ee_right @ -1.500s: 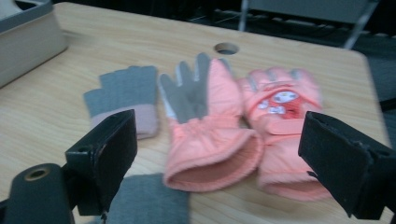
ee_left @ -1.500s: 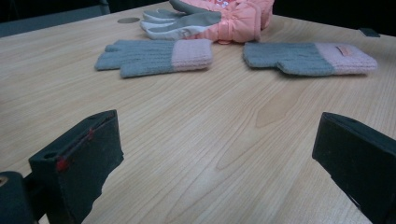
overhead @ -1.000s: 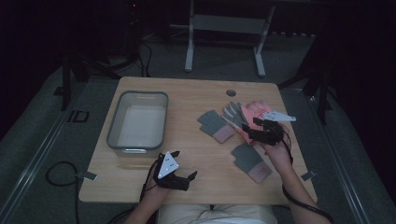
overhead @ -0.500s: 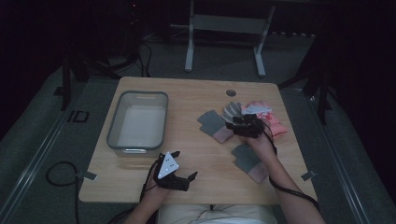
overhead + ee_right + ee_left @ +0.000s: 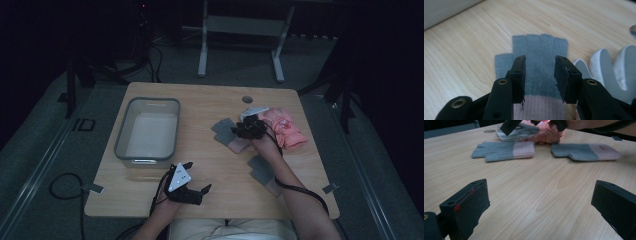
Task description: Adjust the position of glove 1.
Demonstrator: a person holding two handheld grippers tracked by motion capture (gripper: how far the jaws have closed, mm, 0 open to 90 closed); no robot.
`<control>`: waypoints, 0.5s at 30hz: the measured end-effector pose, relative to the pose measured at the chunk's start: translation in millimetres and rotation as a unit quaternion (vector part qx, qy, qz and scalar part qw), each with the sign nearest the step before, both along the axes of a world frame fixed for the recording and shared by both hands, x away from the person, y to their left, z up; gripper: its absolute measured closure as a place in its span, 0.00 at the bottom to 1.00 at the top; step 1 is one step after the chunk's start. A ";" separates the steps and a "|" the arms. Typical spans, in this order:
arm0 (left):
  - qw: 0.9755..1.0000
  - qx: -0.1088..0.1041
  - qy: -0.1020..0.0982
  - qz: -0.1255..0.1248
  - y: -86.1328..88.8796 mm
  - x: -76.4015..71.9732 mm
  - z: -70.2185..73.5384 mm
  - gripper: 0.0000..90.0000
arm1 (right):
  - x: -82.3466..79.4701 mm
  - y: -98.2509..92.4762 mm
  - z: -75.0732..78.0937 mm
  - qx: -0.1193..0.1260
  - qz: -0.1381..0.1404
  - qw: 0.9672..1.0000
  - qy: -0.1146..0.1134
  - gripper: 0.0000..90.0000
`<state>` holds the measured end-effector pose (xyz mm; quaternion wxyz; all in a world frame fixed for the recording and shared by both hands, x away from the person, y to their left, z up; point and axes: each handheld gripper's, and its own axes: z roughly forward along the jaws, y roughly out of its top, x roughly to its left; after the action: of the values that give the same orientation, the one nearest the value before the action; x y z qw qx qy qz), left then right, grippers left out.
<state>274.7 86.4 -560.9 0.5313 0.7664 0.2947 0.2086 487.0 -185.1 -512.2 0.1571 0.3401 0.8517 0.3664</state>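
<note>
Dark floor and cables ring the wooden table (image 5: 210,107) where I work, my forearms coming in from its near edge. Well off to the left of my right claw (image 5: 239,131), and just ahead of my left claw (image 5: 199,190), stands the clear plastic bin (image 5: 146,132), the biggest thing on the tabletop.

Just to the right of my right claw lies a pink bundle of cloth (image 5: 288,127), with a white-fingered glove (image 5: 614,66) close beside the jaw on that side. Behind my right claw, under my forearm, rests another grey glove with a pink cuff (image 5: 261,169).

My right claw (image 5: 539,75) hangs directly above the grey fingerless glove with the pink cuff (image 5: 539,53), which lies flat with its finger stubs pointing away from me. My jaws have just been closing; they stand part-way apart on either side of the glove's palm, and I cannot see the pads pinching the knit.

My left claw (image 5: 536,212) sits near the table's front edge, well apart from the gloves, jaws spread wide with bare wood between them. From there both grey gloves (image 5: 504,150) lie far ahead.
</note>
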 end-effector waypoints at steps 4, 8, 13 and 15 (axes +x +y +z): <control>1.000 0.001 -0.001 0.001 -0.3 -0.1 0.0 0.01 | 10.8 2.7 -9.3 -0.007 -0.002 1.000 0.026 0.65; 1.000 -0.001 0.000 0.001 0.2 0.0 0.0 0.01 | 16.0 5.4 -19.0 -0.027 0.000 0.999 0.038 0.65; 1.000 0.000 -0.001 0.002 -0.1 -0.1 0.0 0.01 | 17.2 9.5 -29.5 -0.045 0.008 0.998 0.044 0.68; 1.000 -0.001 -0.001 0.002 0.1 -0.2 0.0 0.01 | 15.9 10.9 -30.0 -0.046 0.009 0.998 0.043 0.70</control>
<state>274.5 86.5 -560.9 0.5320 0.7651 0.2961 0.2096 502.9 -174.2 -542.1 0.1330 0.3404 0.8766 0.3131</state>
